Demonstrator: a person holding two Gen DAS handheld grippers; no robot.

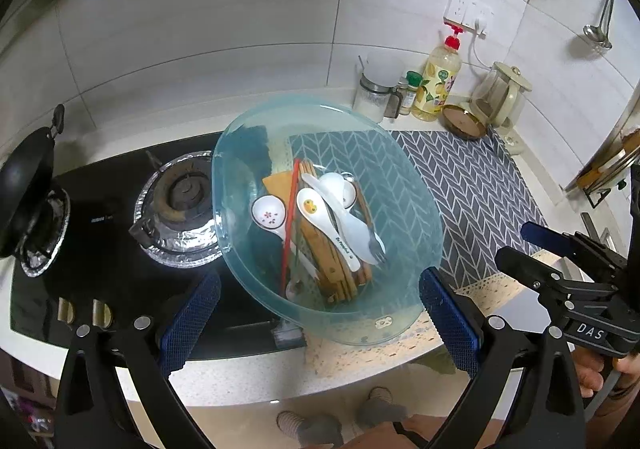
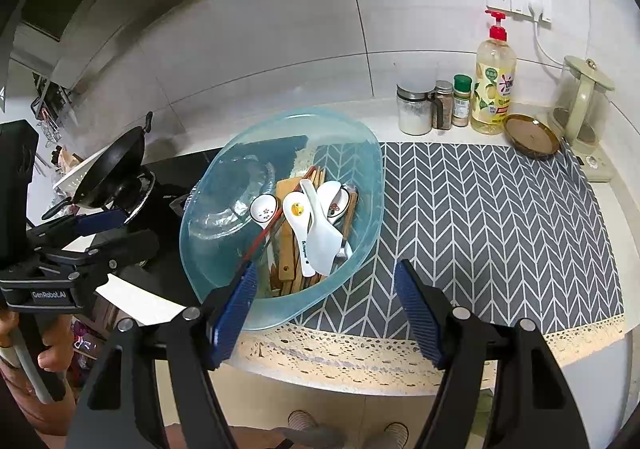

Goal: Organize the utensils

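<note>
Looking into the blue basin [image 1: 404, 289], we found the utensils heaped together on its floor: white spoons [image 1: 310, 209], a white spork [image 1: 362, 239], wooden spatulas [image 1: 328, 261], chopsticks [image 1: 308, 169] and one red chopstick [image 1: 289, 225] lying across the pile. The basin sat on the surface half over the herringbone mat [image 2: 500, 229] and half over the black stove [image 1: 120, 217], so it looked easy to tip or slide.

Both pairs of tongs were empty and stood wide open. The left tongs [image 1: 320, 313] hovered over the basin's near rim, and the right tongs [image 2: 326, 305] hung at the near edge too, one pad in front of the rim and the other over the mat. Neither touched anything that we could see.

We judged the step to be the first pick. We thought it best to take the top pieces first, the spork or the duck-print spoon [image 1: 308, 207], gripping across a handle rather than a slick bowl. The left tongs could steady the rim while the right ones reached in. Lifting slowly would keep the red chopstick from being dragged along. The open mat to the right offered room for sorting by kind.
</note>
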